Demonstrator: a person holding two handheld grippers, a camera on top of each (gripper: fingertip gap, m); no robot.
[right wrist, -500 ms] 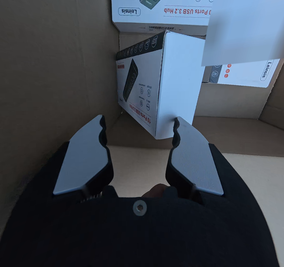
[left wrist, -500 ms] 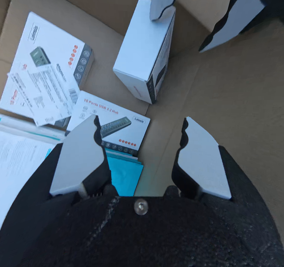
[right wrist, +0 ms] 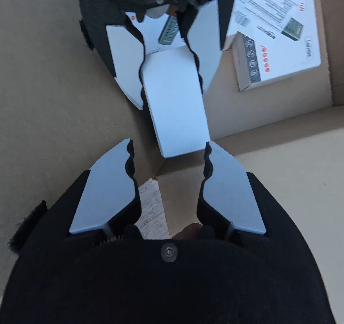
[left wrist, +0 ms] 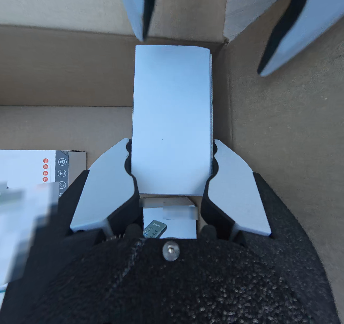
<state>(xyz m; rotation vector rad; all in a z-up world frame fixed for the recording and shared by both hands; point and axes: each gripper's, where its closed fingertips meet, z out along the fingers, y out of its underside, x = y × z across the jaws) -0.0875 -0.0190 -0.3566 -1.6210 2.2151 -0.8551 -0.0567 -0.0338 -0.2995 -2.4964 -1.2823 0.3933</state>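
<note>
The left gripper (left wrist: 172,147) is closed on a plain white rectangular cardboard box (left wrist: 172,113); both its pale grey fingers (left wrist: 109,181) press against the long sides of this box near its closer end. The box stands on a narrow side inside a large brown cardboard carton (left wrist: 279,128), close to a corner of it, and its far end points to the carton wall.

The right gripper (right wrist: 169,147) is open, with its jaws wide apart and nothing between them. It faces the left gripper from the opposite side, and its fingertips are just beside the free end of the white box; I cannot tell if they touch it. In the left wrist view its two fingers (left wrist: 297,26) come in from the top edge and are cut off there.

A flat white product box with a grey side strip and red dots (right wrist: 275,54) lies on the carton floor, near the held box but apart from it. A white printed sheet of paper (right wrist: 275,2) lies on it. Another white box with a picture of a grey device (left wrist: 167,227) lies under the left gripper, mostly hidden by it. Through the open corner of the carton, a pale wood-pattern floor (right wrist: 150,203) shows.
</note>
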